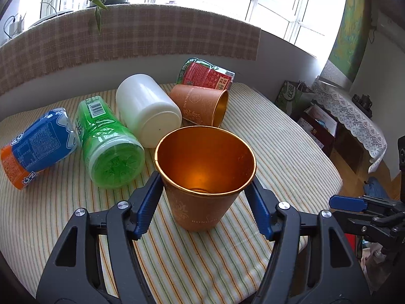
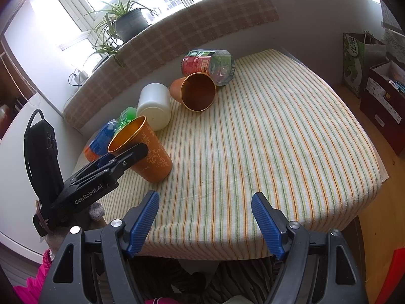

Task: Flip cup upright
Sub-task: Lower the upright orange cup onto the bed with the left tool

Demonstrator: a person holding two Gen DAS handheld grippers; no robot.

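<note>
Striped-cloth worktop (image 2: 253, 139) under a bright window; potted plant (image 2: 129, 22) on the sill behind.

Item 1: orange cup (image 1: 202, 177), gold-lined, nothing visible inside. Mouth up, base on the cloth, long axis tilted toward the left side in the right wrist view. Held just under the rim.

Item 2: left claw (image 1: 202, 202), closed on the orange cup, one blue pad at 9 o'clock of its wall, the other at 3 o'clock. This hand is the nearer. Judgement: the cup needs only a small tilt to plumb, then release.

Item 3: right claw (image 2: 205, 220), wide open, holding nothing, at the worktop's near edge, well apart from the cup.

Item 4: second orange cup (image 2: 195, 93) on its side at 12 o'clock, apparently empty, mouth toward the right claw.

Item 5: white jar (image 1: 146, 109), green bottle (image 1: 108, 139), blue bottle (image 1: 38, 144), red-labelled bottle (image 1: 207, 76), all lying down.
</note>
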